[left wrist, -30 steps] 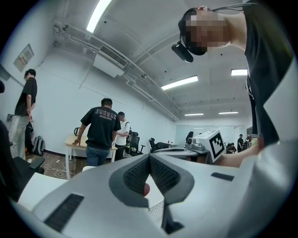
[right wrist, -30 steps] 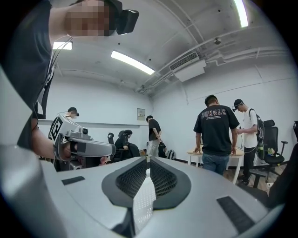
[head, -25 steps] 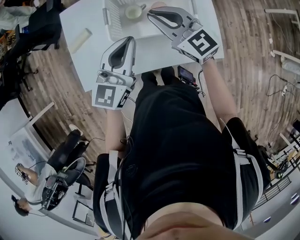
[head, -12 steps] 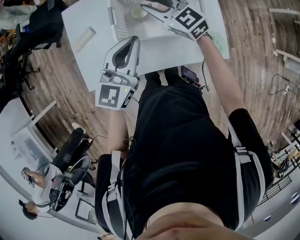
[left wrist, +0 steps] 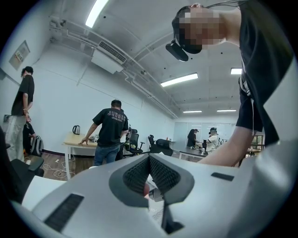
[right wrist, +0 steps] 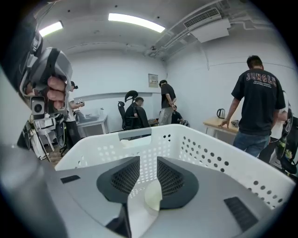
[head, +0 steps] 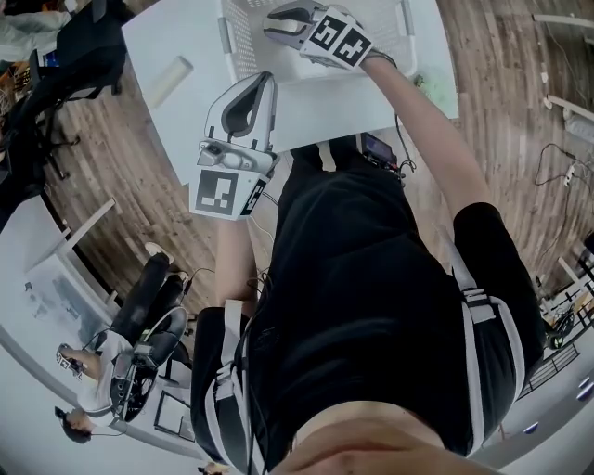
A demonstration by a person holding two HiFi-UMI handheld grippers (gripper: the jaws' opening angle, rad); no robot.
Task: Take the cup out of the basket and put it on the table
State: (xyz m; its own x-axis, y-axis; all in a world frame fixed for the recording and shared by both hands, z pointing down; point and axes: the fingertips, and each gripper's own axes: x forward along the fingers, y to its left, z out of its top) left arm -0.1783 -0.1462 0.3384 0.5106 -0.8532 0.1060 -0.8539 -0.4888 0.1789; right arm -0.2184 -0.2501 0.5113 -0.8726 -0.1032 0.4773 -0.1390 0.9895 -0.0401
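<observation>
- Letters that start "JUNGL" run across the back of a black T-shirt (right wrist: 258,100) on a person (right wrist: 251,139) who stands at a wooden desk (right wrist: 223,124) far off. The last letter is hard to read.
- Black-and-white square markers sit on each claw's cube (head: 223,190). No other words can be read.
- The right gripper (right wrist: 148,160) is down inside the white plastic basket with round holes (right wrist: 212,151). Its jaws stand apart with a gap between them.
- The small pale cream cup (right wrist: 152,196) is in the basket, low between those jaws and right by one pad (right wrist: 173,179). I cannot tell if the pad touches it.
- In the head view the right gripper (head: 277,20) covers the cup.
- The left gripper (left wrist: 149,157) has its jaws pressed together with nothing in them. It hangs over the near edge of the white table (head: 186,121), just beside the basket (head: 239,42).
- A second ago the right gripper was at the basket's near side, and the cup showed plainly in the head view. Now the gripper has gone farther left and in over the cup. The left gripper has hardly moved.
</observation>
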